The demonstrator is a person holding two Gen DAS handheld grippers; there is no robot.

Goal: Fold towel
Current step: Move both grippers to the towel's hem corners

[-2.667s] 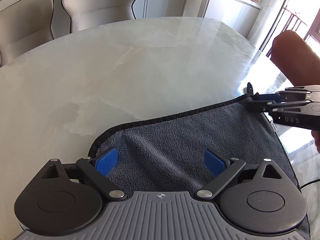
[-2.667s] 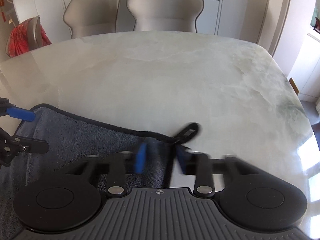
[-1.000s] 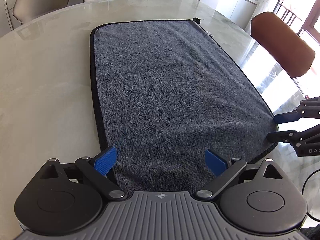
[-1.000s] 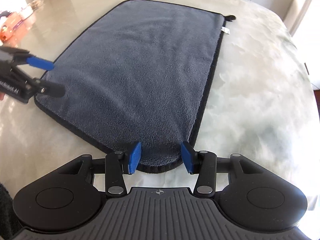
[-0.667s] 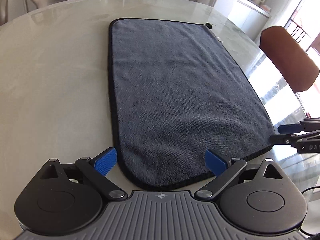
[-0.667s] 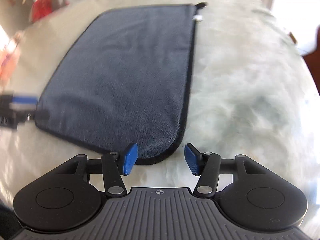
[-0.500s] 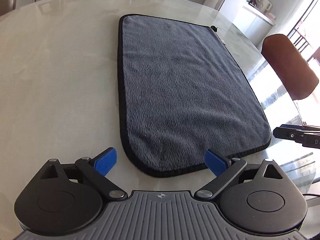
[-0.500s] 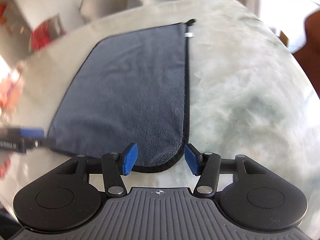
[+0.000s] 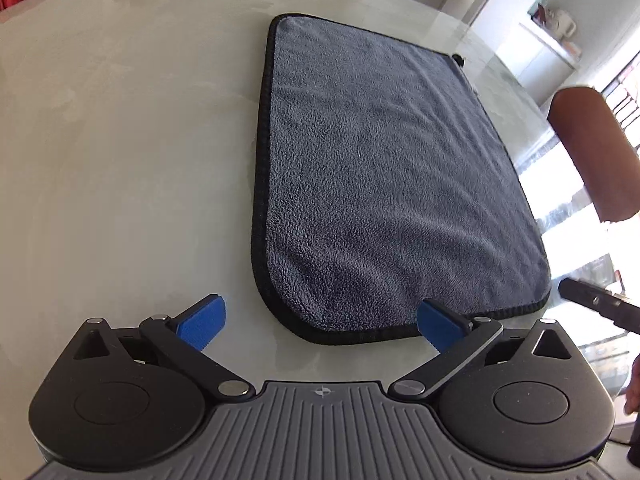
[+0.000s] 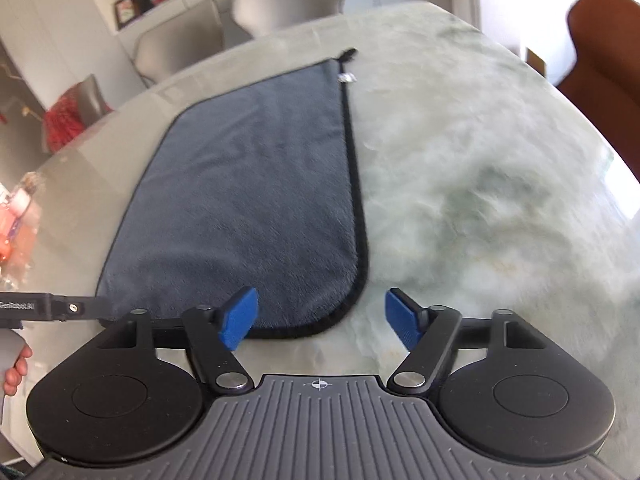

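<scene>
A dark grey towel (image 9: 384, 184) with a black hem lies flat and spread out on the pale marble table (image 9: 120, 160). It also shows in the right wrist view (image 10: 256, 208), with its hanging loop (image 10: 347, 54) at the far right corner. My left gripper (image 9: 320, 326) is open and empty, just short of the towel's near left corner. My right gripper (image 10: 322, 320) is open and empty at the towel's near right corner. The right gripper's tip shows at the left wrist view's right edge (image 9: 592, 304).
Grey chairs (image 10: 280, 4) stand at the table's far side. A brown chair (image 9: 588, 148) stands to the right of the table. A red cushion (image 10: 64, 124) is at the far left. A counter with a kettle (image 9: 556, 24) is behind.
Both grippers have drawn back from the far edge to the near edge of the spread towel. The right gripper has opened wider and both views have swung outward.
</scene>
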